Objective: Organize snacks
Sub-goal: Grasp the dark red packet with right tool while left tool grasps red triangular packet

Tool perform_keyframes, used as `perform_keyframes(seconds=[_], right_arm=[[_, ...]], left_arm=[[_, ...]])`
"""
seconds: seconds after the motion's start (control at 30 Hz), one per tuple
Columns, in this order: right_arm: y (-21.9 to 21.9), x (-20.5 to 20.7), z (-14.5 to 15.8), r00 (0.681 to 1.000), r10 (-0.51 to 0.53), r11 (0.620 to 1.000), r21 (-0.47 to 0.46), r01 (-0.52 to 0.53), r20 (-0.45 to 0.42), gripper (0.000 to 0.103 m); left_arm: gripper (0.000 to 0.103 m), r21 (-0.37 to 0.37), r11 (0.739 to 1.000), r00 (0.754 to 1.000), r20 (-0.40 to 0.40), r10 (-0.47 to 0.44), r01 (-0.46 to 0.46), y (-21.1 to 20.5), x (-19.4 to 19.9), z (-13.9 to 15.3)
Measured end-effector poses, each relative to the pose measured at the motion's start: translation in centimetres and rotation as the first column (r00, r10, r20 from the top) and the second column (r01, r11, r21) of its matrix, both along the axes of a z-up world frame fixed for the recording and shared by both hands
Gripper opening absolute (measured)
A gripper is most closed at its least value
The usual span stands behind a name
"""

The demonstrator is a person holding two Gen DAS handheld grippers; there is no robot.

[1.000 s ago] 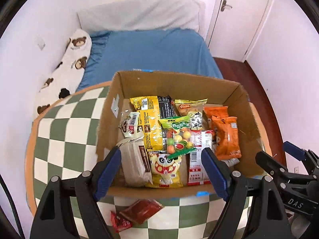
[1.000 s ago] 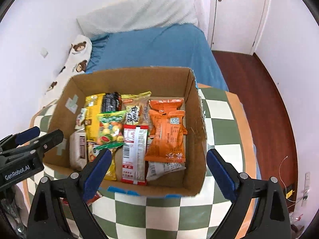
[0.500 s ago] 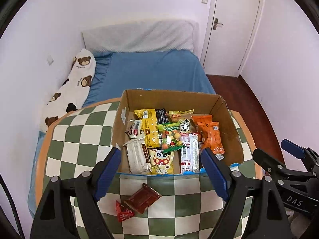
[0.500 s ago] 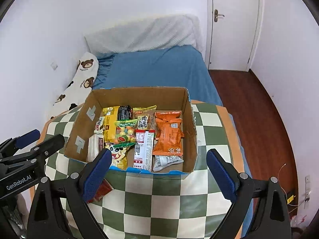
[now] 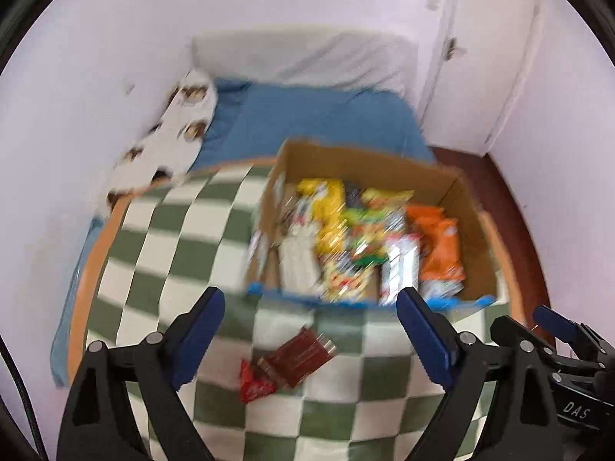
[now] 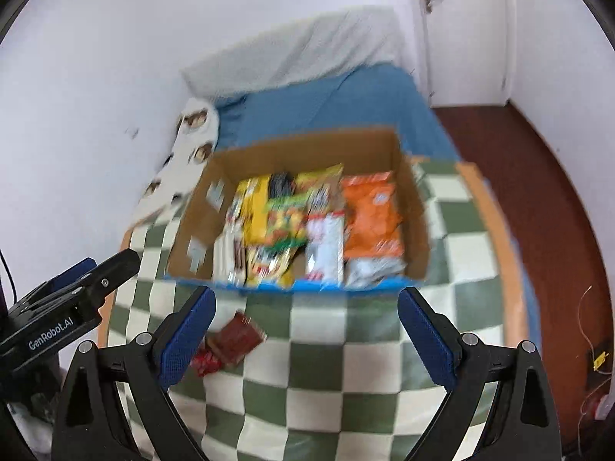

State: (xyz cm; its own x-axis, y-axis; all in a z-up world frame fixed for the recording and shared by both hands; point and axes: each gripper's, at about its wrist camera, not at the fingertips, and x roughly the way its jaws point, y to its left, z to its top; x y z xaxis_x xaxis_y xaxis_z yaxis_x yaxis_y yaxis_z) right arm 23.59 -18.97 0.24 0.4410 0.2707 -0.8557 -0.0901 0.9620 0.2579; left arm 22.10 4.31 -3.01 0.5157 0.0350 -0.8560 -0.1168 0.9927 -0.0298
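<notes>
Cardboard formed the open box (image 5: 457, 192) that sat ahead of both grippers on the green-and-white checkered table (image 5: 161, 238), packed with snack packets (image 5: 346, 242); an orange bag (image 5: 442, 246) lay along its right side. The left gripper (image 5: 307, 330) hung above the table with its blue-padded fingers (image 5: 198, 330) spread wide apart and nothing between them. Just ahead of it, between the fingers and short of the box's near wall, lay a dark brown packet (image 5: 300, 355) touching a small red wrapper (image 5: 253, 384). The right gripper (image 6: 305, 332) was likewise spread apart and empty, with those two loose packets by its left finger (image 6: 188, 330). Both views were blurred, so labels could not be read.
</notes>
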Motion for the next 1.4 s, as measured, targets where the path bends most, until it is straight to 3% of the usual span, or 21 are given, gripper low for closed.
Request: perform_keyframes(seconds=[0.17, 0.33, 0.47, 0.53, 0.67, 0.83, 0.9, 1.0, 1.17, 1.27, 1.4], right_arm=[[4.4, -0.2, -5.6, 0.99, 0.092, 0.996, 0.016, -0.091, -0.104, 0.098], [9.1, 0.9, -13.2, 0.957, 0.142, 0.988, 0.1, -0.12, -0.254, 0.098], [11.6, 1.3, -18.2, 0.939, 0.093, 0.988, 0.147, -0.046, -0.332, 0.096], [12.7, 1.2, -20.7, 0.929, 0.052, 0.983, 0.182, 0.017, -0.366, 0.091], [14.2, 0.8, -23.6, 0.918, -0.046, 0.967, 0.213, 0.14, -0.393, 0.092], [16.8, 1.2, -24.9, 0.927, -0.088, 0.981, 0.13, 0.144, -0.364, 0.087], [17.3, 1.0, -25.1, 0.932, -0.075, 0.989, 0.092, 0.115, -0.356, 0.079], [18.0, 0.3, -24.8, 0.95, 0.033, 0.999, 0.028, -0.025, -0.31, 0.067], [17.4, -2.5, -24.7, 0.942, 0.166, 0.972, -0.113, -0.207, -0.293, 0.065], [16.0, -4.0, -24.9, 0.93, 0.192, 0.953, -0.166, -0.252, -0.312, 0.065], [12.8, -5.9, -25.1, 0.925, 0.164, 0.944, -0.218, -0.248, -0.344, 0.065]], left_arm=[[0.092, 0.029, 0.996, 0.979, -0.181, 0.092, -0.088, 4.2, -1.8, -6.4], [0.092, 0.116, 0.977, 0.945, -0.259, 0.201, -0.176, 7.8, -3.8, -10.8], [0.092, 0.201, 0.951, 0.917, -0.282, 0.284, -0.233, 10.4, -4.4, -13.1], [0.092, 0.246, 0.938, 0.909, -0.279, 0.309, -0.244, 11.4, -4.5, -13.7], [0.092, 0.321, 0.915, 0.903, -0.267, 0.336, -0.246, 13.0, -4.6, -14.1], [0.092, 0.345, 0.908, 0.903, -0.266, 0.336, -0.237, 13.7, -4.2, -14.5], [0.092, 0.334, 0.914, 0.905, -0.272, 0.328, -0.231, 13.6, -4.1, -14.7], [0.092, 0.301, 0.93, 0.91, -0.287, 0.299, -0.211, 12.9, -3.9, -15.1], [0.091, 0.156, 0.978, 0.92, -0.346, 0.186, -0.139, 11.1, -3.3, -16.4], [0.091, 0.062, 0.995, 0.91, -0.403, 0.098, -0.08, 9.6, -2.7, -17.4], [0.091, -0.056, 0.998, 0.889, -0.458, -0.006, -0.022, 7.6, -1.7, -19.6]])
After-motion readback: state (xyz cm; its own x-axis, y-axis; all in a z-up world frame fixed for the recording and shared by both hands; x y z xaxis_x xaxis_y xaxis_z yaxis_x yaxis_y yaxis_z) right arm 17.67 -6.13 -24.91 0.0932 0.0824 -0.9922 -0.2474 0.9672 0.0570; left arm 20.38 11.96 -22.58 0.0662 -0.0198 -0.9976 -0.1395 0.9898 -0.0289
